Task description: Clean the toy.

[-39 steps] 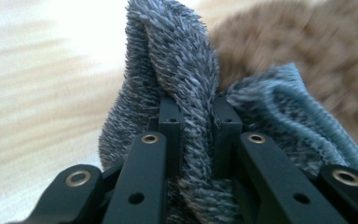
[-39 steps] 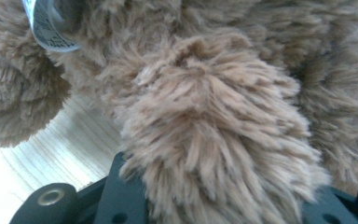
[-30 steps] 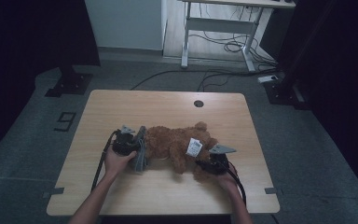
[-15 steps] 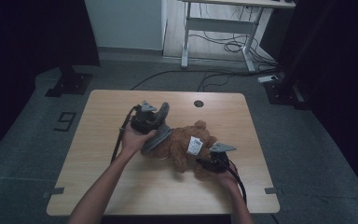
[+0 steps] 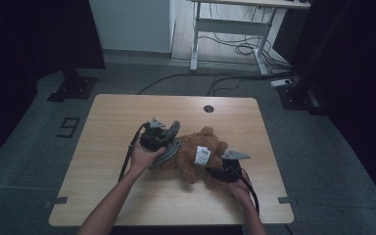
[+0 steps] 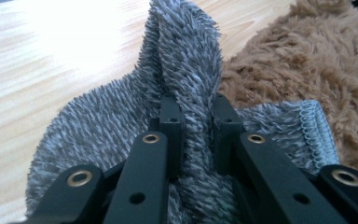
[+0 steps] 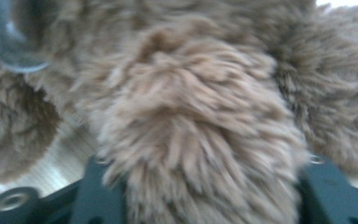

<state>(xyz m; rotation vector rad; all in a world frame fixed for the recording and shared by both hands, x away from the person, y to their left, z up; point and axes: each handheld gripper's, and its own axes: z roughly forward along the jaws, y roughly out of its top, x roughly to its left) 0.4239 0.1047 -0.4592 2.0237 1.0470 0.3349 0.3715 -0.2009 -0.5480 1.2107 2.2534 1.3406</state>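
Observation:
A brown plush bear (image 5: 191,152) lies on its side in the middle of the wooden table (image 5: 127,107), a white tag (image 5: 202,155) on its body. My left gripper (image 5: 168,141) hangs just above the bear's left end, shut on a fold of grey fuzzy cloth (image 5: 170,151). In the left gripper view the fingers (image 6: 171,116) pinch the cloth (image 6: 186,56) upright, with the bear (image 6: 307,70) behind. My right gripper (image 5: 214,174) is at the bear's near right side. Its jaws have just been opening and now stand wide, with a furry limb (image 7: 200,126) between them.
A round cable hole (image 5: 208,108) sits near the table's far edge. Cables (image 5: 235,49) and a metal desk frame (image 5: 225,24) lie on the floor beyond. A dark stand foot (image 5: 73,88) is at the far left, and another stands at the far right.
My left hand has lifted and moved right and away from the person, drawing the grey cloth up over the bear's left end. The right hand has stayed put.

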